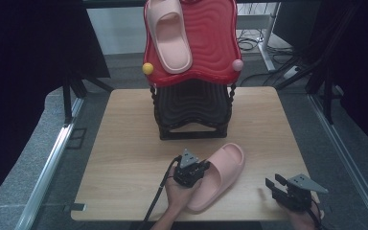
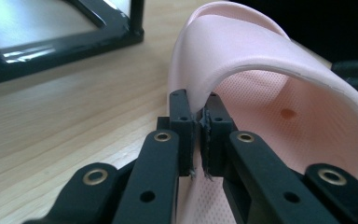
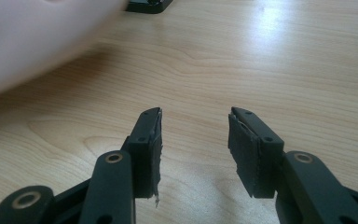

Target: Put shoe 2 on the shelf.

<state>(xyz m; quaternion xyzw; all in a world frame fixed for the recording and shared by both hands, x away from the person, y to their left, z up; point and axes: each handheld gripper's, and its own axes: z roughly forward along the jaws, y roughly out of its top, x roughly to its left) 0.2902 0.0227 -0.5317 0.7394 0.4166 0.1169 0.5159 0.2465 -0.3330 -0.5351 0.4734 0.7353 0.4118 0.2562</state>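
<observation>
pink slipper [image 1: 223, 175]: lies on the desk [image 1: 124, 158] near its front edge, toe pointing toward the far right corner. left gripper [image 1: 197, 171]: pads pinch the rim of the slipper's strap, seen close in the left gripper view [image 2: 199, 126]. right gripper [image 1: 274, 183]: at the front right corner, jaws spread with bare wood between them [image 3: 194, 140]. second pink slipper [image 1: 168, 33]: rests on the red top shelf [image 1: 211, 43] of a black rack [image 1: 191, 108] at the desk's far edge.

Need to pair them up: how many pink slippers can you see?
2. One slipper lies on the red rack top; the other is on the table, clamped by the left tool.
</observation>
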